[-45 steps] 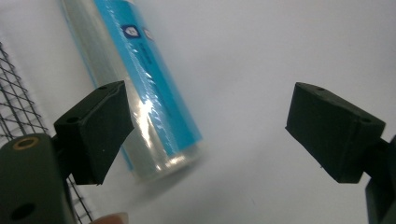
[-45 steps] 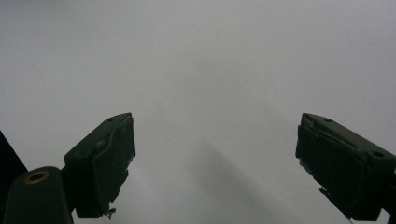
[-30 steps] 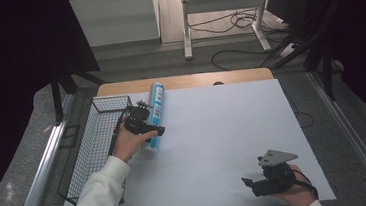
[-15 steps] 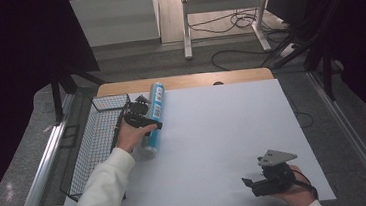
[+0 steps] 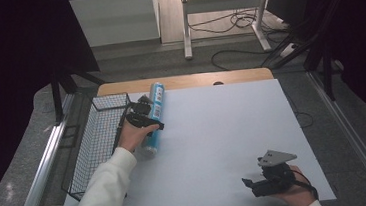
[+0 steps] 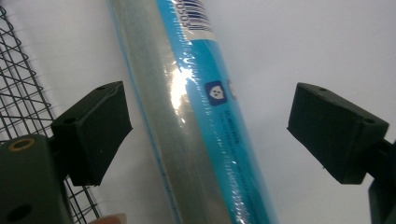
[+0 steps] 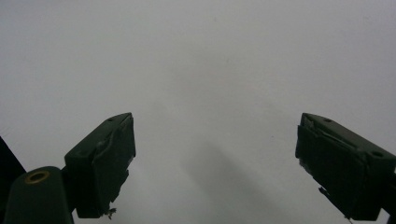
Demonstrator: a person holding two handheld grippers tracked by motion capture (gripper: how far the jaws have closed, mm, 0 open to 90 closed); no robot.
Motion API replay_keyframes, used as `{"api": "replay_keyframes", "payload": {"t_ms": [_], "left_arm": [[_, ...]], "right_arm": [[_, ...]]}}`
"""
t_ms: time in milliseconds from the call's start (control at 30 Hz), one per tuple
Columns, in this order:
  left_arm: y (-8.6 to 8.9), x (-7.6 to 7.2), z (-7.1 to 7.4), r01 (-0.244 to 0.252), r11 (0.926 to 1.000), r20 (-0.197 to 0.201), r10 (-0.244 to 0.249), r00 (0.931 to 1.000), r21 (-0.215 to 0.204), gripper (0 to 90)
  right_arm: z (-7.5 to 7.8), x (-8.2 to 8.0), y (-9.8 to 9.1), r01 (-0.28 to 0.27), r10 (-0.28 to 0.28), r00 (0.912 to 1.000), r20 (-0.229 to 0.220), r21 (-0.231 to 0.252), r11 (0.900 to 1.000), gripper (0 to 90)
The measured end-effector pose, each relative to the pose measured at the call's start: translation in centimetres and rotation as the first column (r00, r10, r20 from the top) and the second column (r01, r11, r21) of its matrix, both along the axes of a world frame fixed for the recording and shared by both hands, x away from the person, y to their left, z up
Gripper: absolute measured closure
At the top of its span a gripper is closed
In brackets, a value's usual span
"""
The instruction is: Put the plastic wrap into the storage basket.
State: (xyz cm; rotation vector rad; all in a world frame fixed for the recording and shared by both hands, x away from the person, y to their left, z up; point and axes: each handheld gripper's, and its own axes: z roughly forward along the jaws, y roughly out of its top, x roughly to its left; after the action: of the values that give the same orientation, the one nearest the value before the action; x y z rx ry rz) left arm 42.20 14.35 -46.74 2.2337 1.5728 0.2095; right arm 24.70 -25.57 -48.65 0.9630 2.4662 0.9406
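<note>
A long tube wrapped in blue and silver film (image 5: 157,96) lies on the white table sheet (image 5: 223,124), beside the wire basket. My left gripper (image 5: 148,117) hangs over its middle. In the left gripper view the tube (image 6: 205,116) runs between the two black pads (image 6: 93,130), which stand apart from it on both sides. That left gripper (image 6: 208,135) is open and its jaws have just been opening. My right gripper (image 5: 251,186) rests near the front right of the sheet, open (image 7: 215,163), with bare sheet between its pads.
A black wire basket (image 5: 94,141) stands along the table's left edge, close to the tube. A wooden strip (image 5: 184,81) borders the far edge of the sheet. Cables and a metal stand lie on the floor beyond.
My left hand has shifted a little along the tube toward its far end. The tube stays flat on the sheet. The right hand has not moved.
</note>
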Motion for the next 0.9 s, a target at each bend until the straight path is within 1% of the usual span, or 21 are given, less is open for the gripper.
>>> {"api": "replay_keyframes", "payload": {"t_ms": [67, 167, 200, 267, 333, 400, 433, 467, 500, 567, 633, 667, 700, 733, 800, 900], "left_arm": [[-0.5, -0.4, 0.3, 0.001, 0.9999, -0.007, -0.001, 1.0, -0.012, 12.3], [-1.0, -0.7, 0.7, 0.001, 0.9998, -0.004, -0.001, 1.0, -0.022, 12.2], [-1.4, -0.8, 1.0, -0.004, 0.9994, -0.001, 0.004, 1.0, -0.034, 12.4], [-1.7, -0.7, 1.2, -0.002, 0.9994, -0.002, 0.002, 1.0, -0.036, 12.4], [-2.1, -0.4, 1.3, -0.013, 0.9995, 0.002, 0.013, 0.9999, -0.029, 12.5], [-2.1, 0.2, 1.3, -0.029, 0.9995, -0.004, 0.028, 0.9996, -0.01, 12.4], [-2.0, 0.6, 1.1, -0.045, 0.999, -0.007, 0.045, 0.9989, 0.001, 12.6], [-1.7, 1.4, 0.7, -0.078, 0.9969, -0.023, 0.078, 0.9967, 0.005, 12.6], [-1.7, 1.4, 0.7, -0.078, 0.9969, -0.023, 0.078, 0.9967, 0.005, 12.6], [-1.5, 2.0, 0.1, -0.099, 0.995, -0.033, 0.1, 0.9945, 0.016, 12.6], [-1.4, 2.5, -0.4, -0.113, 0.9928, -0.033, 0.115, 0.9928, 0.04, 14.0], [-1.4, 3.0, -0.8, -0.13, 0.9893, -0.035, 0.133, 0.9905, 0.066, 14.7], [-1.4, 3.0, -0.8, -0.13, 0.9893, -0.035, 0.133, 0.9905, 0.066, 15.7], [-1.3, 3.4, -1.1, -0.138, 0.9882, -0.044, 0.141, 0.989, 0.065, 15.7], [-1.4, 3.8, -1.6, -0.138, 0.9884, -0.059, 0.142, 0.9882, 0.063, 16.4], [-1.6, 4.2, -2.0, -0.145, 0.9862, -0.054, 0.15, 0.9872, 0.079, 17.4]], "right_arm": [[0.0, 0.1, 0.0, 0.002, -0.002, 1.0, -0.002, 0.001, 1.0, 12.6], [-0.1, 0.1, 0.0, 0.0, 0.0, 1.0, -0.002, 0.001, 1.0, 12.6], [0.0, 0.1, 0.1, -0.001, 0.001, 1.0, -0.003, 0.001, 1.0, 12.6], [0.0, 0.1, 0.1, -0.002, 0.002, 1.0, -0.001, 0.003, 1.0, 12.6], [0.1, 0.1, 0.1, -0.003, 0.003, 1.0, 0.001, 0.004, 1.0, 12.6], [0.1, 0.0, 0.2, -0.005, 0.005, 1.0, 0.001, 0.003, 1.0, 12.6], [0.1, 0.0, 0.2, -0.007, 0.007, 1.0, 0.002, 0.003, 1.0, 12.5], [0.1, 0.1, 0.2, -0.008, 0.008, 1.0, 0.002, 0.004, 1.0, 12.6], [0.1, 0.1, 0.2, -0.008, 0.008, 1.0, 0.002, 0.004, 1.0, 12.6], [0.1, 0.1, 0.2, -0.009, 0.009, 1.0, 0.0, 0.004, 0.9999, 12.6], [0.0, 0.1, 0.1, -0.01, 0.01, 0.9999, -0.003, 0.004, 0.9999, 12.6], [0.0, 0.1, 0.1, -0.01, 0.01, 0.9999, -0.004, 0.003, 0.9999, 12.6], [0.0, 0.1, 0.1, -0.01, 0.01, 0.9999, -0.004, 0.003, 0.9999, 12.6], [0.0, 0.1, 0.1, -0.01, 0.01, 0.9999, -0.004, 0.002, 0.9999, 12.5], [-0.1, 0.1, 0.1, -0.013, 0.013, 0.9999, -0.007, -0.001, 0.9999, 12.6], [-0.1, 0.1, 0.2, -0.012, 0.012, 0.9999, -0.008, -0.002, 0.9999, 12.5]]}}
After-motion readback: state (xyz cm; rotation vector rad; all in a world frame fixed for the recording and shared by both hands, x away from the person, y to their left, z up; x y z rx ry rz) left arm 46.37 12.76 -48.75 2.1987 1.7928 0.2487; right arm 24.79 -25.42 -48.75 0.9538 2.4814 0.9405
